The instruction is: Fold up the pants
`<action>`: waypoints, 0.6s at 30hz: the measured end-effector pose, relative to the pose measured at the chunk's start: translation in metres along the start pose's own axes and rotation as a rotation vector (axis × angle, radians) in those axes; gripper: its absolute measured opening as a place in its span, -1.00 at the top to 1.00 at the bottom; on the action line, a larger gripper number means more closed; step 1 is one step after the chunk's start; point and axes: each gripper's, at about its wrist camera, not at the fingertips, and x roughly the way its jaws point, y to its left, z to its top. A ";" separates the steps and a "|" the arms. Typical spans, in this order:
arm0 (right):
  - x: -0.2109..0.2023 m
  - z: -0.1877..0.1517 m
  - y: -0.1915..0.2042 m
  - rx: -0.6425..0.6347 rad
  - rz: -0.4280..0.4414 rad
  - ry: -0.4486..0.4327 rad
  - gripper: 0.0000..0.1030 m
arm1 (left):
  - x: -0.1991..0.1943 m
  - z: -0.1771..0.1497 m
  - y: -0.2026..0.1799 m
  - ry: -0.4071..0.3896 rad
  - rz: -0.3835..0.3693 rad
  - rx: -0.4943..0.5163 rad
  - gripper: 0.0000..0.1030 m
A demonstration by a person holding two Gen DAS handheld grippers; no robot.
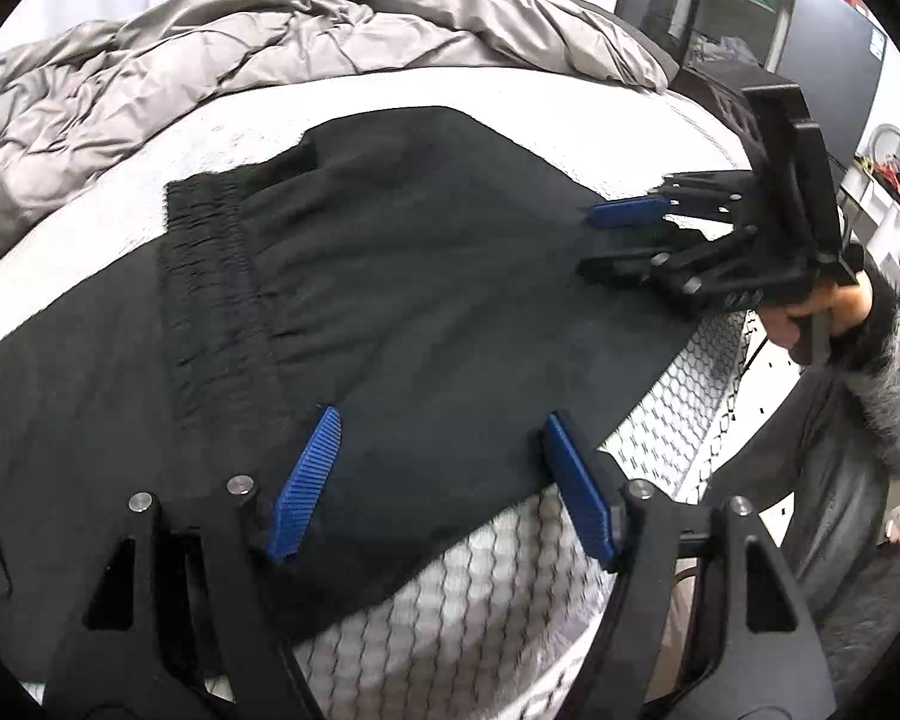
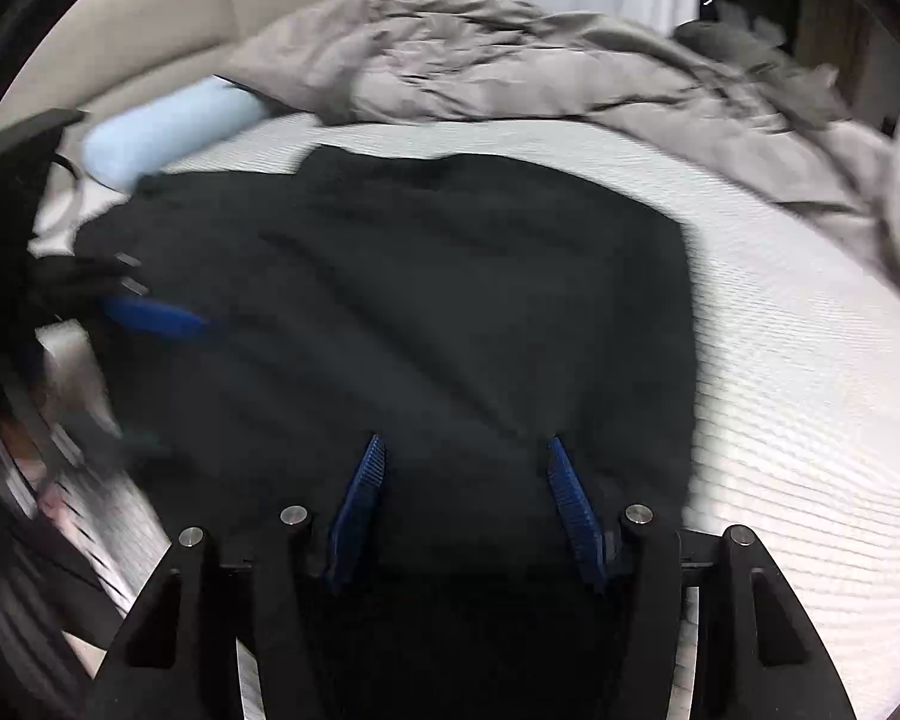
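Observation:
Black pants lie spread on a white mattress, the gathered elastic waistband at the left. My left gripper is open over the near edge of the cloth, blue pads apart. My right gripper comes in from the right at the far edge of the pants, its fingers apart. In the right wrist view the right gripper is open over the pants, with cloth between and below the fingers. The left gripper's blue pad shows at the left.
A crumpled grey duvet lies along the far side of the bed. A light blue pillow rests near the headboard. The mattress side with a honeycomb pattern drops off at the near right. Shelves and a dark screen stand beyond.

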 end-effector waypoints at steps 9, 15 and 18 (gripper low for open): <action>-0.001 0.039 0.036 0.073 0.116 -0.078 -0.12 | 0.006 0.041 0.020 -0.059 0.062 -0.150 -0.43; 0.017 0.039 0.022 0.107 0.034 0.036 -0.12 | 0.022 0.037 0.025 -0.028 0.097 -0.121 -0.40; -0.003 0.028 0.003 0.146 -0.003 0.022 -0.16 | 0.023 0.028 0.026 -0.020 0.117 -0.134 -0.40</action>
